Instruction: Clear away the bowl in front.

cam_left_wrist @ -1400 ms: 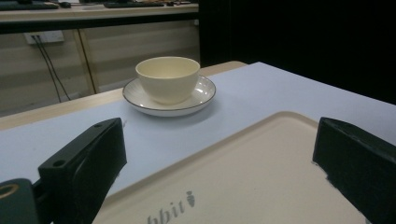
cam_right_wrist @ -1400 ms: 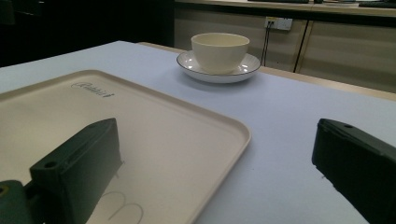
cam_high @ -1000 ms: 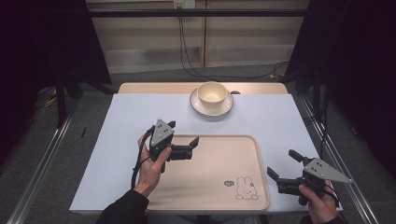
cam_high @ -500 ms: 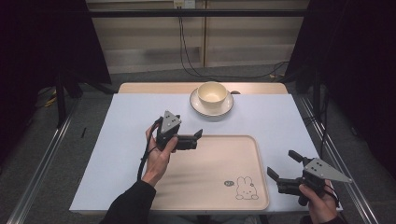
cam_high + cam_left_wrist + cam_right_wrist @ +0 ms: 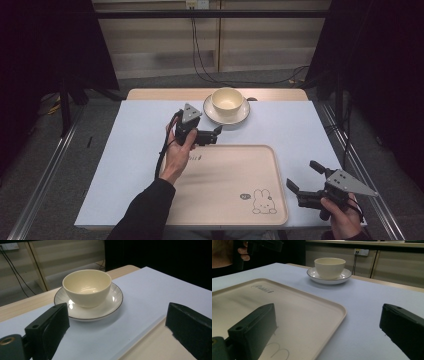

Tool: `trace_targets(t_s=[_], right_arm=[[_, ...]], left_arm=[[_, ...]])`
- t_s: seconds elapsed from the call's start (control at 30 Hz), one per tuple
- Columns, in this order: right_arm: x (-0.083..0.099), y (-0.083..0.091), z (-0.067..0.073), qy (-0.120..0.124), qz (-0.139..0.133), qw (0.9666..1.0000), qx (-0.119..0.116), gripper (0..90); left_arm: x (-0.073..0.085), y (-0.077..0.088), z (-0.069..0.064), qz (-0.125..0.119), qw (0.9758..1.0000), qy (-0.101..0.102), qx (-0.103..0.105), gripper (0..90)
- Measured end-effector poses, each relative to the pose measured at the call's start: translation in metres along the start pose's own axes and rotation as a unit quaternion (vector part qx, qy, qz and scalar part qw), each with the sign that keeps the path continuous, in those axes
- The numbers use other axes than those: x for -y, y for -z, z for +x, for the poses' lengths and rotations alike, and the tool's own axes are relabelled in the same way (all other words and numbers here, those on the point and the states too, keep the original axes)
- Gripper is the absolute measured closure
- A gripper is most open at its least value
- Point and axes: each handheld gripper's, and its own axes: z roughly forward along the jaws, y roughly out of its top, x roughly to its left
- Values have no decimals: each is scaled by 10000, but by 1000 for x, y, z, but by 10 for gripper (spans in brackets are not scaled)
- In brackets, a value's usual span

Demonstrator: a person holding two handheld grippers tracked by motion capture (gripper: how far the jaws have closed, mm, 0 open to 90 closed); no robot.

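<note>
The cup [image 5: 228, 99] sat in its saucer [image 5: 241, 115] at the far middle of the bench [image 5: 300, 135], just where the pale blue mat [image 5: 125, 150] met the bare wood strip at the back edge. Cream cup, upright, nothing visible inside; white saucer with a thin dark rim. In the left gripper view the cup [image 5: 86, 287] stood straight ahead, between the two black jaws and beyond them, nothing touching it.

The left tongs [image 5: 216, 133] hovered just short of the saucer's near-left side, over the mat by the tray's far edge, jaws spread wide and holding nothing. The left hand [image 5: 177, 150] gripped the handle, sleeve running back down across the tray's left corner.

The tray [image 5: 225, 175], beige with a small rabbit drawing [image 5: 262, 201] at its near-right corner, lay on the near half of the mat, nothing on it.

The right tongs [image 5: 305, 177] sat low at the near-right, beside the tray's right edge, well away from the cup. Jaws spread there too, nothing between them. In the right gripper view the cup [image 5: 330, 267] and saucer showed far off past the tray's corner.
</note>
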Motion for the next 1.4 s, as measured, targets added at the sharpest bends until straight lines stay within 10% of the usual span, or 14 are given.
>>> trace_targets(t_s=[0.3,0.53,1.4], right_arm=[[0,0,0,12,-32,10000,-71,2],[0,0,0,50,-38,9999,-97,2],[2,-1,2,85,10,9999,-131,2]], left_arm=[[-17,-21,9,0,9996,210,203,27],[-27,-40,21,75,9995,209,-209,39],[-44,-110,64,635,9952,381,-643,75]])
